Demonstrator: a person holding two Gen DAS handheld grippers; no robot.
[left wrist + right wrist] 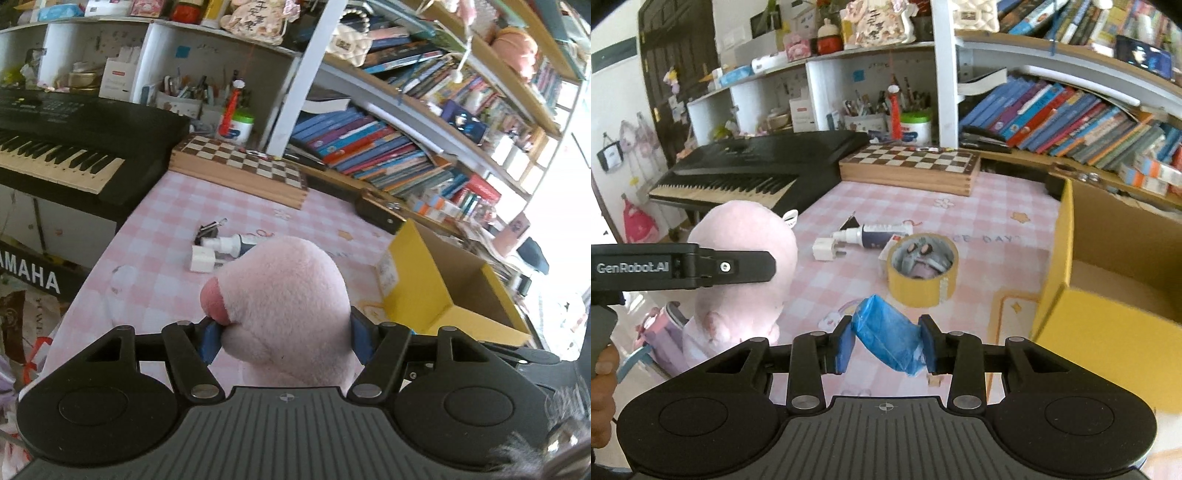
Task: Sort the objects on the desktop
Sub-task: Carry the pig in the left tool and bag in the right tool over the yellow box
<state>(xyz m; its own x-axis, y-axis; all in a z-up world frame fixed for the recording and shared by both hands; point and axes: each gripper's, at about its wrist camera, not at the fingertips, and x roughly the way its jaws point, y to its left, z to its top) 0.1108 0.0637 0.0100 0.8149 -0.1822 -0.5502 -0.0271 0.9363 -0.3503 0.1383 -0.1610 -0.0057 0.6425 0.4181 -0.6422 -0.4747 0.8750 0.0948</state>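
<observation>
Gripping one pink plush toy point(284, 295) in left gripper point(284, 338), one blue packet point(886, 341) in right gripper point(886, 347); tape roll point(922, 275) showing only at right view's centre.

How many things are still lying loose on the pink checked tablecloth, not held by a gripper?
4: black binder clip, white tube, white plug in a cluster mid-table, yellow tape roll nearer. Something small sits inside the roll; more may be hidden.

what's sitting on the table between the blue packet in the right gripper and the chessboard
In the right wrist view, a yellow tape roll lies nearest the blue packet; beyond it a white tube and white plug, before the chessboard.
</observation>
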